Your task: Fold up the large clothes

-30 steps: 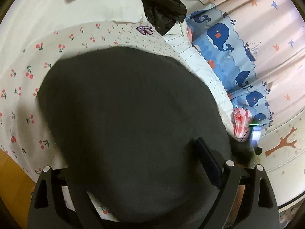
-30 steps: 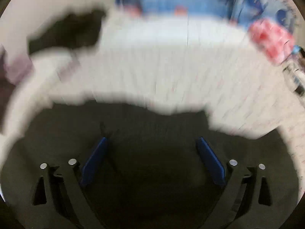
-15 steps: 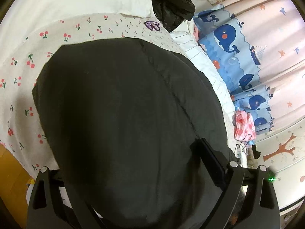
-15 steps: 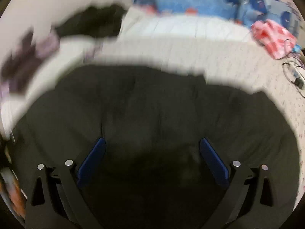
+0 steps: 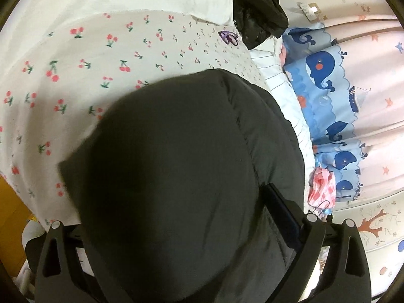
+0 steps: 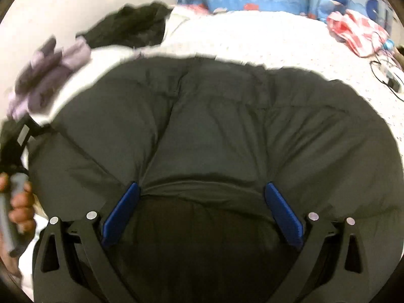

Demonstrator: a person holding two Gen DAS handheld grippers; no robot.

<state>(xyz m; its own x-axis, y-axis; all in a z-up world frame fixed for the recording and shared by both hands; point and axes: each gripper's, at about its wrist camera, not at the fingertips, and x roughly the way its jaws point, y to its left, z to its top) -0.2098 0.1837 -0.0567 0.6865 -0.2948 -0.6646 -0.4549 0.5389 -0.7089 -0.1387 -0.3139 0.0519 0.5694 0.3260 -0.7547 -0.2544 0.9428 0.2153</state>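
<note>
Right tongs (image 6: pixel 202 209): spread wide at the bottom of the right wrist view, both blue pads in sight with dark padded cloth bulging between them; nothing pinched.
Left tongs (image 5: pixel 176 227): low in the left wrist view; only the pad at lower right visible, the other side buried under dark cloth; apart or clamped, cannot tell.
Bed (image 5: pixel 75 63): spans the upper left of the left wrist view under a cream sheet printed with red cherries; plain white bedding at the top edge.
Dark jacket (image 6: pixel 227 126): puffy, quilted, grey-green; lies on the bed and fills the centre and bottom of both views (image 5: pixel 176 164), reaching down between both pairs of tongs; stitched seams run across the panels.
Curtain (image 5: pixel 366 63): pale pink with small stars, right side of the left wrist view.
Whale fabric (image 5: pixel 320 75): blue with dark whales, hanging in front of the curtain beside the bed; also along the top edge of the right wrist view.
Black garment (image 5: pixel 257 7): crumpled heap at top centre of the left wrist view, on the far end of the bed.
Purple clothes (image 6: pixel 50 68): blurred pile at upper left of the right wrist view, just beside the black garment.
Pink checked cloth (image 6: pixel 353 32): bunched at upper right of the right wrist view, on the bed near the whale fabric.
Left hand (image 6: pixel 20 202): at the left edge of the right wrist view, wrapped round a grey handle.
</note>
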